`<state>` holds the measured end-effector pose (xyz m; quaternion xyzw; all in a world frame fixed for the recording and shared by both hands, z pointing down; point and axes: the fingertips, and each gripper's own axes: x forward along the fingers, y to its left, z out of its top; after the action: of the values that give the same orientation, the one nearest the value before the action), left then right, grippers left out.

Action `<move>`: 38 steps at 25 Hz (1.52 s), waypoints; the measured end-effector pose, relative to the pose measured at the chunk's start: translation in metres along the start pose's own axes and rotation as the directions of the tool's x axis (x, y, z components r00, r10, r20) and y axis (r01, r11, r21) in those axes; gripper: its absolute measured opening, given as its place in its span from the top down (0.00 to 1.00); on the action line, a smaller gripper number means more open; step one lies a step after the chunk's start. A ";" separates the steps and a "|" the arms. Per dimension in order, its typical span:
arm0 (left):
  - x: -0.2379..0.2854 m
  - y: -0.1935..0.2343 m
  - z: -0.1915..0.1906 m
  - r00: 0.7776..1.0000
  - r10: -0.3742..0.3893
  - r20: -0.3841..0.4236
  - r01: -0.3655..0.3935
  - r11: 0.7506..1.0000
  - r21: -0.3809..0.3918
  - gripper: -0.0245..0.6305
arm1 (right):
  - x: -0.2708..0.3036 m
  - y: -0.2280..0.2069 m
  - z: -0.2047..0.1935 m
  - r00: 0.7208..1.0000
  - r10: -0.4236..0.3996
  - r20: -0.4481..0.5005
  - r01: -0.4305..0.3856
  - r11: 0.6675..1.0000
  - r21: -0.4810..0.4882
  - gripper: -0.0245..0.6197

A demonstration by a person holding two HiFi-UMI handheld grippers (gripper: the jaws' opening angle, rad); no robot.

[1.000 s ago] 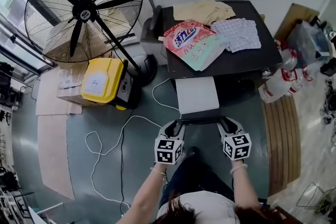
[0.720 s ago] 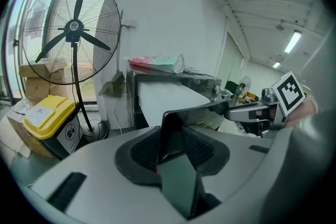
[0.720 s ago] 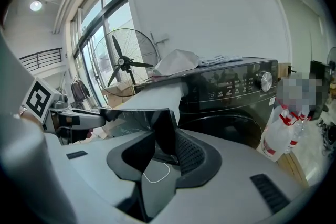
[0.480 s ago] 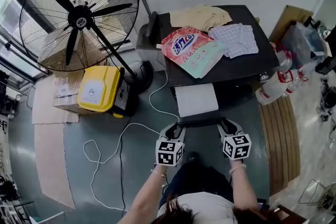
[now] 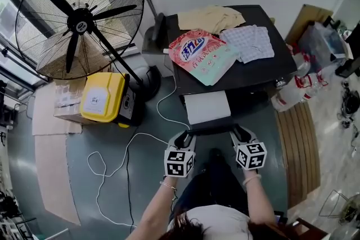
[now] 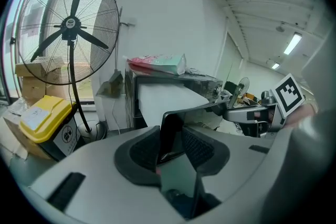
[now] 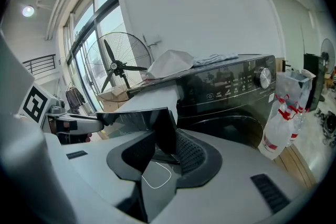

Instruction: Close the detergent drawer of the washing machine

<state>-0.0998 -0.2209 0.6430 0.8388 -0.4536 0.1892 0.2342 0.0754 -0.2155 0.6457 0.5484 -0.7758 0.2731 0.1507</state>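
The detergent drawer (image 5: 207, 107) is standing pulled out from the near face of the washing machine (image 5: 264, 67). The left gripper (image 5: 185, 135) is pinching the left end of its dark front panel, and the right gripper (image 5: 235, 132) is pinching the right end.

Large blue characters across the pink-and-green detergent bag (image 5: 201, 55), far centre on top of the washing machine (image 5: 265, 70); strokes too blurred to read. White label with small print on the lid of the yellow box (image 5: 101, 97), on the floor to the left; illegible. Round sign on that box's dark side, seen in the left gripper view; not readable. Power symbol and rows of small white icons on the control panel (image 7: 231, 85), left of the dial (image 7: 265, 77); no legible wording. Black-and-white square marker on the cube of the left gripper (image 5: 188, 135), another on that of the right gripper (image 5: 234, 132).
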 end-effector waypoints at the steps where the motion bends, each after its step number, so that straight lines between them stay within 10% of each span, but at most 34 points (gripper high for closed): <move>1: 0.001 0.001 0.001 1.000 0.004 0.000 -0.004 1.000 -0.003 0.75 | 0.002 0.000 0.001 1.000 0.005 -0.001 -0.005 1.000 -0.001 0.75; 38: 0.035 0.034 0.041 0.985 0.171 -0.009 -0.171 0.981 -0.092 0.76 | 0.049 -0.011 0.045 0.988 0.152 -0.038 -0.152 0.988 0.018 0.74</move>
<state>-0.1059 -0.2836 0.6356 0.7849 -0.5319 0.1880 0.2561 0.0716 -0.2822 0.6387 0.4834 -0.8102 0.3002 0.1408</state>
